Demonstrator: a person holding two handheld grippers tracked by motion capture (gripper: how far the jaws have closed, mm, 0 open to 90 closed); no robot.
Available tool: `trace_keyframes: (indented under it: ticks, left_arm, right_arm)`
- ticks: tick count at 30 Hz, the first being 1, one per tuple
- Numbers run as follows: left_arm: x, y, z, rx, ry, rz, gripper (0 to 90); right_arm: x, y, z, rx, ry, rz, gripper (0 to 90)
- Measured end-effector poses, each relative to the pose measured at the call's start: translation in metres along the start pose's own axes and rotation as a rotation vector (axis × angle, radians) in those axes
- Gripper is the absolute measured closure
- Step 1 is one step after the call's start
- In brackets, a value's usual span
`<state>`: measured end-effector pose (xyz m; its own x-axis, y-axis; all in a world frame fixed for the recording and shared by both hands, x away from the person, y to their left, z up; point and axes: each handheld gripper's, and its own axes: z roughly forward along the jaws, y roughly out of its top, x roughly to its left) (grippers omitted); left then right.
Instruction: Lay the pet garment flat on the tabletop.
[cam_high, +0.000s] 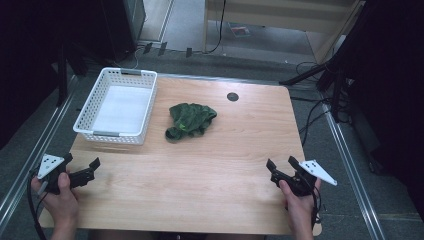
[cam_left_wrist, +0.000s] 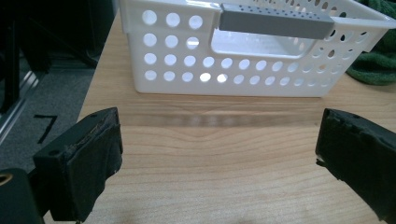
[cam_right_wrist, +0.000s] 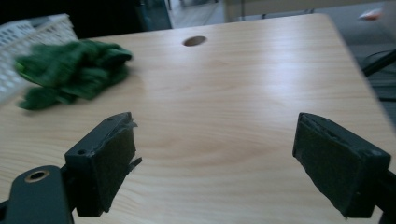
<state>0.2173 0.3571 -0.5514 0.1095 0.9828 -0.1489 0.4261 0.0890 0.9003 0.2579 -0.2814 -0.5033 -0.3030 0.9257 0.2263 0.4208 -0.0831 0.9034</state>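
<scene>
We have both grippers parked at the near edge of the counter (cam_high: 210, 175), the left gripper (cam_high: 90, 167) at the near left corner and the right gripper (cam_high: 282, 164) at the near right, each with its jaws spread wide and nothing between them. What the next move turns on is where the green cloth (cam_high: 190, 120) lies from them: it sits farther back, roughly mid-counter and a little left of centre, just beside the right wall of the white basket (cam_high: 150, 107) but apart from it as far as we can tell. From the right gripper the cloth lies ahead and off to the left, with bare wood all the way to it; from the left gripper it lies ahead and to the right, and the basket's near wall (cam_left_wrist: 233, 70) stands almost straight in front (the cloth (cam_left_wrist: 376, 65) peeks past the basket's right end in the left gripper view). We judge neither hand clearly nearer, though the right has the more open path. The cloth is a crumpled dark green heap, soft and bunched, with a brighter green patch near its middle; its longer run goes from the far right down to a tail at the near left. In the right gripper view it looks blurred (cam_right_wrist: 70, 72), so we cannot make out its folds.
</scene>
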Motion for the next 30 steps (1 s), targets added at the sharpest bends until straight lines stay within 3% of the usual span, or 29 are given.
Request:
trace_keyframes:
  ticks: [4,6,7,11,15,16,18,25,26,30]
  left_arm:
    - [0.0,0.0,0.0,0.012,-0.011,0.013,1.1]
    - [-0.001,0.001,0.002,0.022,-0.015,0.022,1.1]
    - [-0.002,0.001,0.002,0.026,-0.031,0.031,1.1]
    - [-0.004,0.001,0.003,0.038,-0.036,0.044,1.1]
    - [-0.005,0.001,0.005,0.053,-0.045,0.054,1.1]
    - [-0.004,0.002,0.004,0.057,-0.051,0.051,1.1]
    - [-0.003,0.002,0.004,0.053,-0.053,0.04,1.1]
    - [0.0,0.002,0.005,0.054,-0.065,0.019,1.1]
    - [0.0,0.002,0.005,0.057,-0.065,0.02,1.1]
    - [0.0,0.002,0.005,0.056,-0.067,0.014,1.1]
  right_arm:
    - [0.017,0.018,0.006,0.027,0.013,-0.004,13.0]
    - [0.03,0.031,0.012,0.014,0.058,-0.002,13.0]
    - [0.045,0.042,0.021,0.003,0.094,-0.019,13.0]
    - [0.061,0.052,0.033,-0.004,0.127,-0.035,13.0]
    - [0.09,0.062,0.061,0.022,0.167,-0.077,13.0]
    - [0.106,0.064,0.075,0.039,0.173,-0.114,13.4]
    - [0.112,0.065,0.081,0.043,0.177,-0.127,13.5]
    - [0.159,0.073,0.133,0.104,0.216,-0.186,13.9]
    - [0.169,0.074,0.147,0.119,0.211,-0.199,13.9]
    - [0.18,0.074,0.167,0.149,0.213,-0.216,13.9]
